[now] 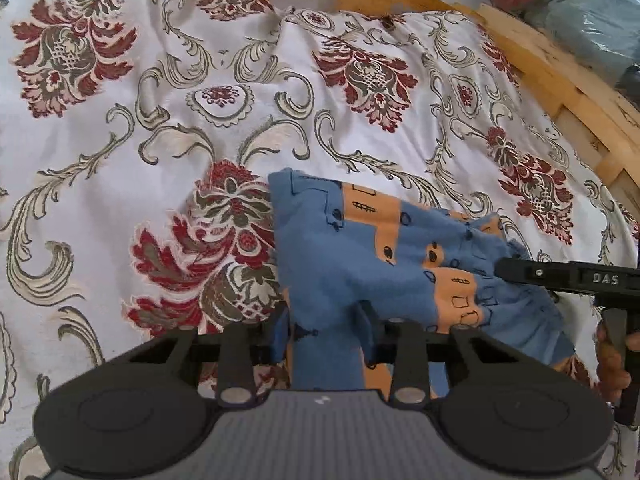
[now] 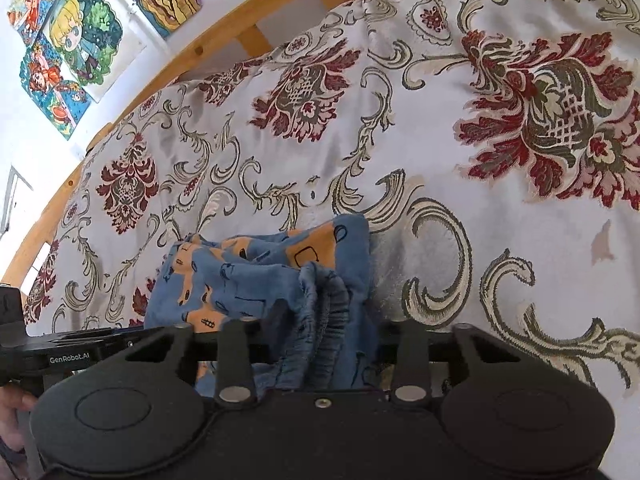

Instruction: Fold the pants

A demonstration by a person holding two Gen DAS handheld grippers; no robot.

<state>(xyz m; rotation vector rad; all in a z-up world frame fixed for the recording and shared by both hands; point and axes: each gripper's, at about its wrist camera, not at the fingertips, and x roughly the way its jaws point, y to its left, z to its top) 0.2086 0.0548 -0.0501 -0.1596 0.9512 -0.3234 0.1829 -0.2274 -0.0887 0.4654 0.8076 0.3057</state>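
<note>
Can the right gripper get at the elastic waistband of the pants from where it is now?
Probably yes: the right gripper already has the gathered waistband of the pants bunched between its jaws, nothing in the way.

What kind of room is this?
Most likely a bedroom, perhaps a child's. A patterned bedspread covers a bed with a wooden frame, cartoon pictures hang on the wall, and small blue and orange pants lie on the bed.
</note>
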